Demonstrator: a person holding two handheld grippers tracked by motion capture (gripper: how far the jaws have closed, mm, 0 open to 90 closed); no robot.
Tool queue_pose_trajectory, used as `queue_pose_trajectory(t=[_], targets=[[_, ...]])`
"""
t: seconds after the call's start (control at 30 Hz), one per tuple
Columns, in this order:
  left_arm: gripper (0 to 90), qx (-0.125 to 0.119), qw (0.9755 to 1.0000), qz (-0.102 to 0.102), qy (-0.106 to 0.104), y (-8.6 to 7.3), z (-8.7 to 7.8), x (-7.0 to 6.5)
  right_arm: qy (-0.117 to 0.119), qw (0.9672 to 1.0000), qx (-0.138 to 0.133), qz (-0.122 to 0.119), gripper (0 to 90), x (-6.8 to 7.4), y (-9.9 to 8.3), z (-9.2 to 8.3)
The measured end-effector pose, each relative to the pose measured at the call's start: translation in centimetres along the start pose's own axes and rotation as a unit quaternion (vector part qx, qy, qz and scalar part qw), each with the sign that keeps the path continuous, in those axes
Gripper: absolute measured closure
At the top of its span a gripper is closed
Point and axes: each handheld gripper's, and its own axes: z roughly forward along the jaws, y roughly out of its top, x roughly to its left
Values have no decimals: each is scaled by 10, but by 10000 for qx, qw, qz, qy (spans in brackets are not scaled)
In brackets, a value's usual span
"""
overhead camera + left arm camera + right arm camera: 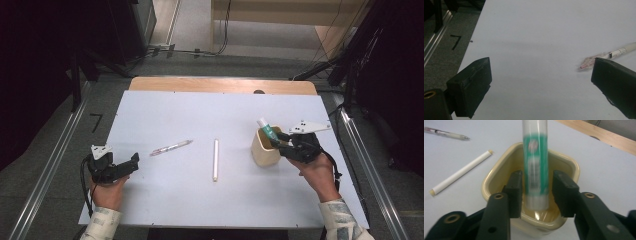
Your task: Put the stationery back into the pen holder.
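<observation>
Right hand-held gripper (536, 192) over beige cup (499, 165), part-open, pads clear of green glue stick (535, 170) between them; left hand-held gripper (541, 82) wide open, empty, near pen (609, 55).

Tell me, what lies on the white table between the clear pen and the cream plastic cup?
In the high view, a white marker lies between the clear pen and the cream cup, on the white table.

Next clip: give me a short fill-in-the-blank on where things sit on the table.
1. The glue stick stands inside the ____.
2. The right gripper has a jaw on each side of the ____ stick.
3. Between the pen and the cup lies a ____ marker.

Missing words: cup; glue; white
</observation>
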Motion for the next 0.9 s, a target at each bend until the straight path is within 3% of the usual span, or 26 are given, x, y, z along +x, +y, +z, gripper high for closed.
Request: queue_pose_trajectory(t=[0.33,0.9], targets=[[38,-2,10000,1,3,0,0,0,37,9999,-124,-27,520,4,2,-4],[38,-12,10000,0,1,0,0,1,22,9997,-233,-2,351,17,5,-12]])
